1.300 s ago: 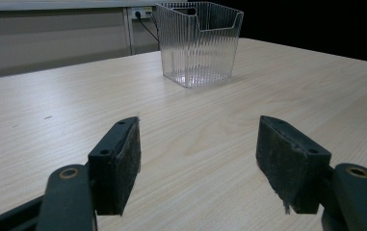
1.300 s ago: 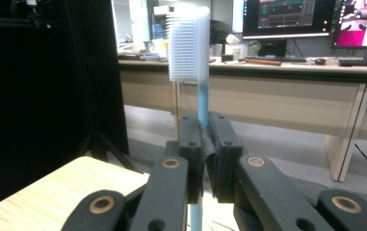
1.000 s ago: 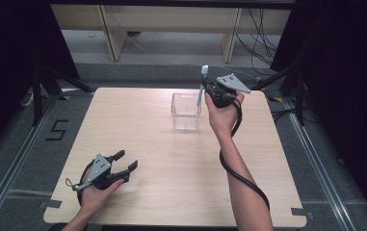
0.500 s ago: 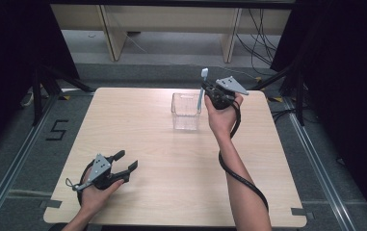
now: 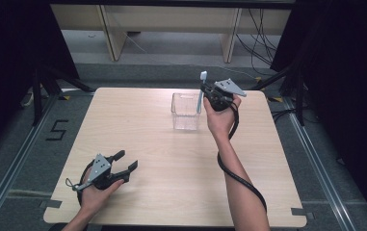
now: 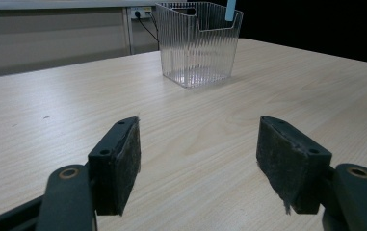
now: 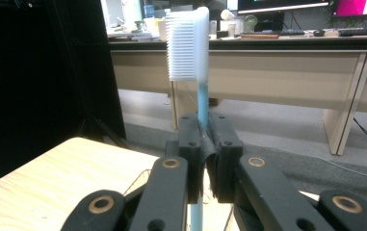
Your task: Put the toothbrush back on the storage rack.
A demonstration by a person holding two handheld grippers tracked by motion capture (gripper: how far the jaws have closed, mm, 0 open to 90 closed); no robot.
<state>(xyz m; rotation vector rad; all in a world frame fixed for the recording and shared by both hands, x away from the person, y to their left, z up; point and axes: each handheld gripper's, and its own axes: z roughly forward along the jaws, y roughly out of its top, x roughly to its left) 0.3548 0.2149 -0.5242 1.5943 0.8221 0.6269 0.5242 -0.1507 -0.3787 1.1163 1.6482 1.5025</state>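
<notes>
The right gripper pinches a toothbrush upright — handle hanging below its jaws, just beside the clear container; the left gripper, jaws spread, lies well apart.

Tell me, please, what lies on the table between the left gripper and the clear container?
Nothing: between the left gripper and the clear container there is bare wooden table, as the high view and left gripper view show.

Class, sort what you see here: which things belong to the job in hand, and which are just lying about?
In the job:
right tongs, shut on the toothbrush
clear ribbed container beside them on the table

Lying about:
left tongs, open, resting near the table's front edge
floor marker "5"
desks behind
</notes>
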